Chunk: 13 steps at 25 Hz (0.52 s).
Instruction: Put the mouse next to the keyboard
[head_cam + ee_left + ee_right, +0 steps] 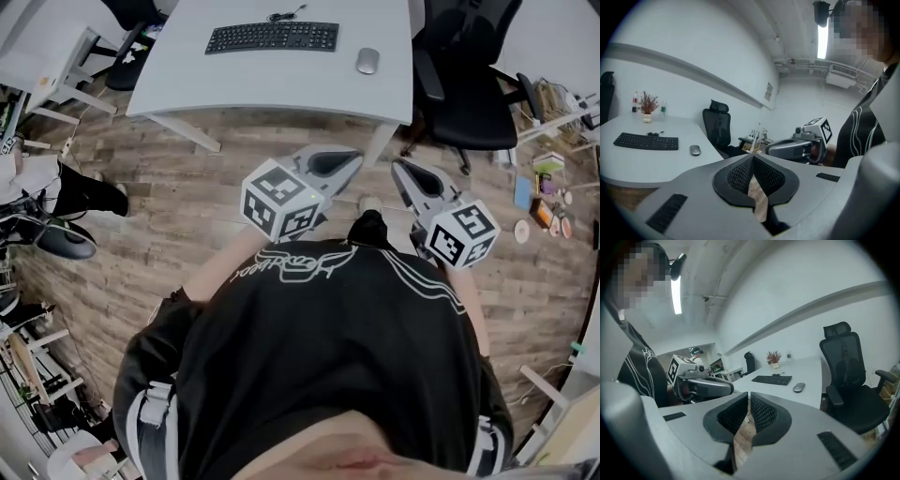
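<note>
A black keyboard [272,37] lies on the white desk [281,89], and a grey mouse [367,61] sits a short way to its right. Both grippers hang in front of me over the wooden floor, well short of the desk. My left gripper [352,161] is shut and empty, and my right gripper [398,169] beside it is also shut with nothing in it. The left gripper view shows the keyboard [646,141] and mouse [695,150] far off beyond the shut jaws [753,157]. In the right gripper view the mouse [798,387] lies right of the keyboard [771,379].
A black office chair [469,84] stands at the desk's right end, by the desk leg [380,145]. A small potted plant [647,107] and bottles stand at the desk's back. Another white desk [47,47] and clutter lie to the left, boxes and small items to the right [544,187].
</note>
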Motion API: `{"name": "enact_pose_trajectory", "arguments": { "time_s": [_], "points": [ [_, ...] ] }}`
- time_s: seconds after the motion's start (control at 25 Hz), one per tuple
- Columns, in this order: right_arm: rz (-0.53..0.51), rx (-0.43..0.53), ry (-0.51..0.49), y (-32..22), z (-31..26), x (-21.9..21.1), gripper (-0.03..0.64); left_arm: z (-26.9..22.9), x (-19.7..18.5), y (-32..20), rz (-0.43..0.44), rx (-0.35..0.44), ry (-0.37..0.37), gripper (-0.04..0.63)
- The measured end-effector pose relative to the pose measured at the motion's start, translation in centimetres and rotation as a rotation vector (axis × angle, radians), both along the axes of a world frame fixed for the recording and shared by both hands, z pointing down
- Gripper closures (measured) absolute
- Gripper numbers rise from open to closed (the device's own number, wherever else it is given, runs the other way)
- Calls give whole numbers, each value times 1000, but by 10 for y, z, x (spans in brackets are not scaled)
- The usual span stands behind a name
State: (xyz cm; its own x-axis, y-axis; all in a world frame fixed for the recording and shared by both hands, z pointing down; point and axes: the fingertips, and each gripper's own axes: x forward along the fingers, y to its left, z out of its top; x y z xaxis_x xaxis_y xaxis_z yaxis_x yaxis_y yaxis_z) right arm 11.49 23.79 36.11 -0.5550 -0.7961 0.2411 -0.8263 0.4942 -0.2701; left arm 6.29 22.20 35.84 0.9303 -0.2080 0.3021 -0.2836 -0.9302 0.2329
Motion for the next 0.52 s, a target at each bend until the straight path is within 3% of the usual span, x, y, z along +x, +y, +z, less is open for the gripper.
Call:
{"name": "enact_pose_trajectory", "arguments": {
  "time_s": [0.24, 0.52],
  "points": [
    [32, -18, 17, 12, 8, 7, 597, 3, 9, 10, 24, -44, 42, 588],
    [44, -13, 13, 16, 9, 15, 598, 4, 16, 16, 32, -35, 38, 588]
  ]
}}
